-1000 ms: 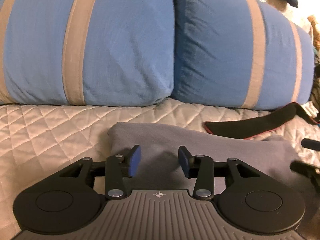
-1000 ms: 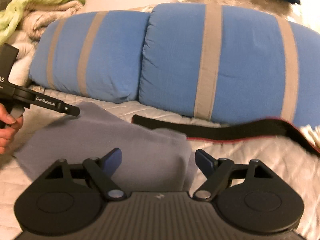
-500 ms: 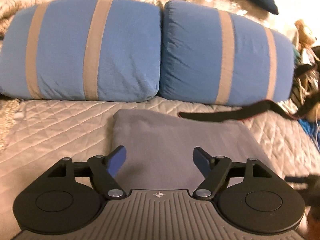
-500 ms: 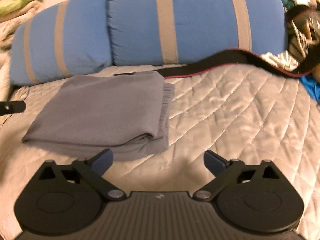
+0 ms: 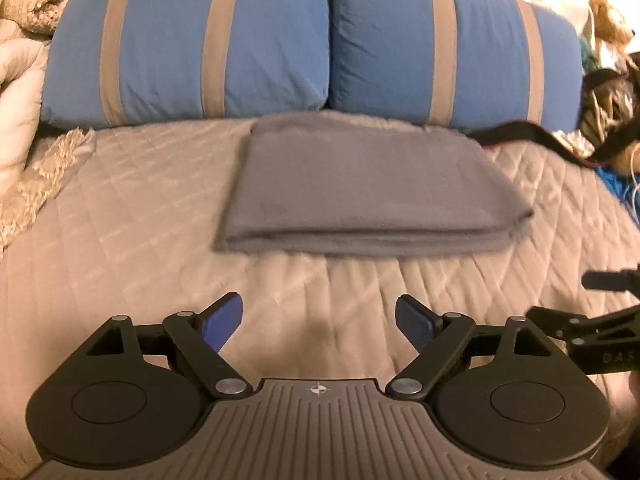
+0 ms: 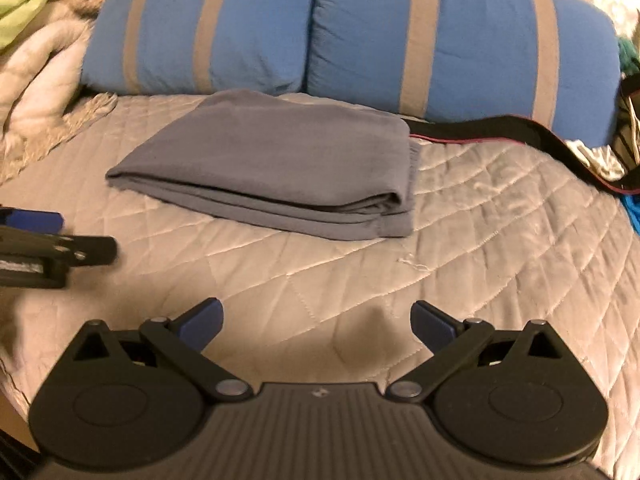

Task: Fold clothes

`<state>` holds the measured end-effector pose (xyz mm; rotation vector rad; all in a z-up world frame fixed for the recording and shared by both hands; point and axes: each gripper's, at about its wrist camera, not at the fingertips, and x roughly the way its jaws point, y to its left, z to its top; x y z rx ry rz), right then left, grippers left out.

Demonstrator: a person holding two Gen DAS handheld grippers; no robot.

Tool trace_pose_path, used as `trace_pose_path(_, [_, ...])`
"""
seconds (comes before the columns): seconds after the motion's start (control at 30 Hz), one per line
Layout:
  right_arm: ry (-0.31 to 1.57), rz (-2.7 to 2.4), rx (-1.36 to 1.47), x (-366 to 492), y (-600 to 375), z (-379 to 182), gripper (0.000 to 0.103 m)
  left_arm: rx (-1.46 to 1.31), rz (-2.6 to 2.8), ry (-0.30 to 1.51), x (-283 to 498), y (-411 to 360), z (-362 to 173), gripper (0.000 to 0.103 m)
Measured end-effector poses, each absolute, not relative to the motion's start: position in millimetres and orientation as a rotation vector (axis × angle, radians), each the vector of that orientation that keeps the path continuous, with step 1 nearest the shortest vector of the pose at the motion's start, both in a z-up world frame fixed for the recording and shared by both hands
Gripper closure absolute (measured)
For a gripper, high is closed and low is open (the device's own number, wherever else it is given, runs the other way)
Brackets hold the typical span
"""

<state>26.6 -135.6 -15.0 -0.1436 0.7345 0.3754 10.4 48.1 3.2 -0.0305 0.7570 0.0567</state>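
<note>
Matt grey knit garment (image 5: 360, 184) on a sheeny quilted bedspread (image 5: 132, 208).

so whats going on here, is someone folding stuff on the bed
Yes. A person holds a gripper in each hand over a quilted bed. A grey garment lies folded flat in front of two blue pillows, and neither gripper touches it. The left gripper and right gripper are both open and empty, short of the garment. A black strap lies beside it.

Both the left gripper (image 5: 319, 316) and the right gripper (image 6: 317, 322) have black linkage arms, silver rivets, blue finger pads (image 5: 222, 322) and a ribbed grey base.
</note>
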Motion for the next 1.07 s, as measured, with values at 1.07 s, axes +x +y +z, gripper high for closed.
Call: trace_pose_path(1.07, [0.779,0.36,-0.177,43.0,-125.6,-35.7,0.0,0.052,0.131,0.826,49.0,5.1,-32.3,0.0])
